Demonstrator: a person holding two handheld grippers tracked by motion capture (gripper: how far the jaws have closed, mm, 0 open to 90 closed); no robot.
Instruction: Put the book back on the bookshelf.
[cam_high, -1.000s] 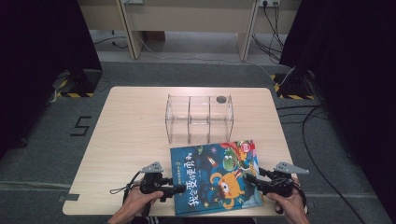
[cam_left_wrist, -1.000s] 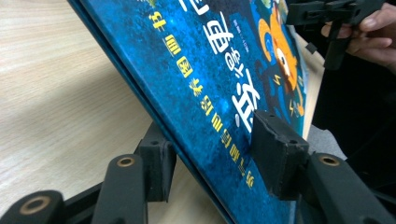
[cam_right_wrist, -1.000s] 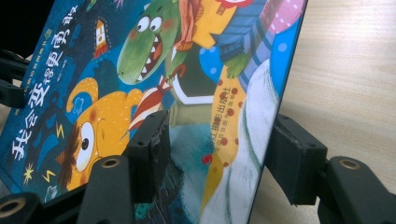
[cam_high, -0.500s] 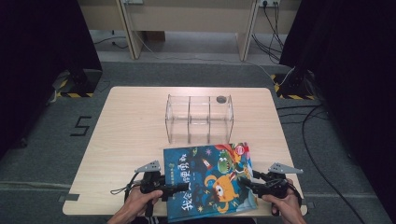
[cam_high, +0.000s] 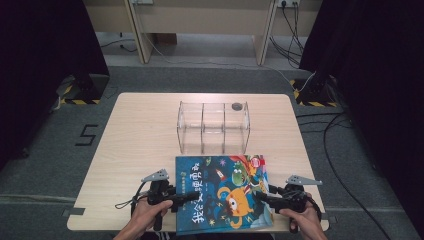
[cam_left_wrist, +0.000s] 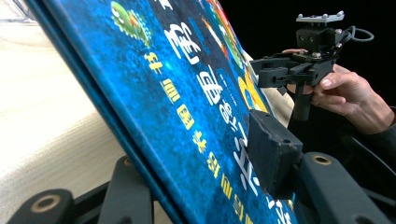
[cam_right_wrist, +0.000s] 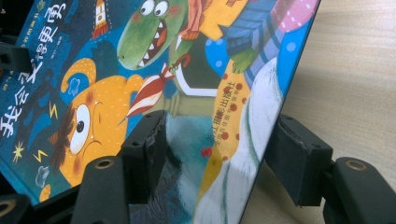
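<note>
Picture book gripped at both side edges, in front of the clear organiser

The picture book (cam_high: 222, 192) lies tilted at the tabletop's (cam_high: 140, 145) near edge, just before the clear three-bay organiser (cam_high: 213, 127), its long axis running between the hands; the left gripper (cam_high: 192, 196) pinches the book's left edge, jaws just closed on the cover, while the right gripper (cam_high: 257, 196) stands with jaws spread astride the right edge, pads not yet pressing

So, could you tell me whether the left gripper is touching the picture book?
Touching. The left gripper view shows the left gripper shut on the picture book, pads pressing both covers.
</note>
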